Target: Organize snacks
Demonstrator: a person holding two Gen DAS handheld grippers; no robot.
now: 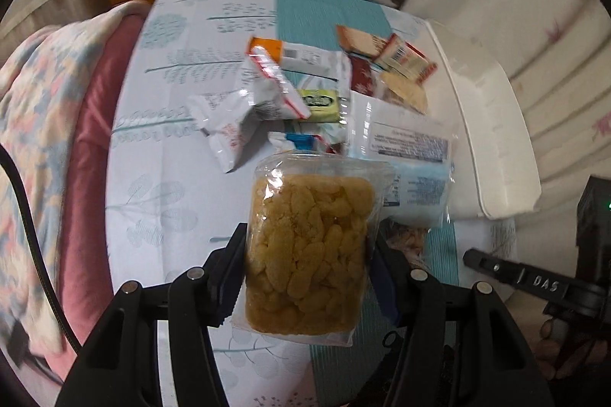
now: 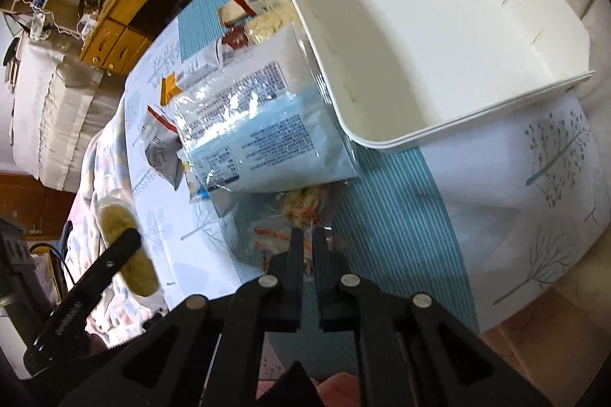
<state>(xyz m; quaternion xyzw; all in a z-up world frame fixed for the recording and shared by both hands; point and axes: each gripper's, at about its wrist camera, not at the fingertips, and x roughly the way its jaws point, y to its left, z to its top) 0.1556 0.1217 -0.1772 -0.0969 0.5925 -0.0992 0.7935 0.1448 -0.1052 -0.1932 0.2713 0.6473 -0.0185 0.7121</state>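
A table under a white cloth printed with grey-blue trees and a teal striped band (image 2: 385, 216) fills both views. On it, at one o'clock in the right wrist view, sits a large shallow white plastic tray (image 2: 439, 25), its slotted walls bare inside. Touching the tray's near wall lies a big pale-blue and clear plastic packet with printed text (image 2: 263, 136). Beyond it, toward eleven o'clock, a loose heap of smaller snack packets (image 1: 290, 78) in white, red, orange and yellow is scattered.

The left gripper (image 1: 305, 254) is clamped on a clear bag of golden puffed snacks (image 1: 309, 254), held upright above the cloth, one finger on each side. The right gripper (image 2: 307, 235) is pinched closed on the edge of a small clear wrapper with orange print (image 2: 294, 216), just at the blue packet's six o'clock corner.
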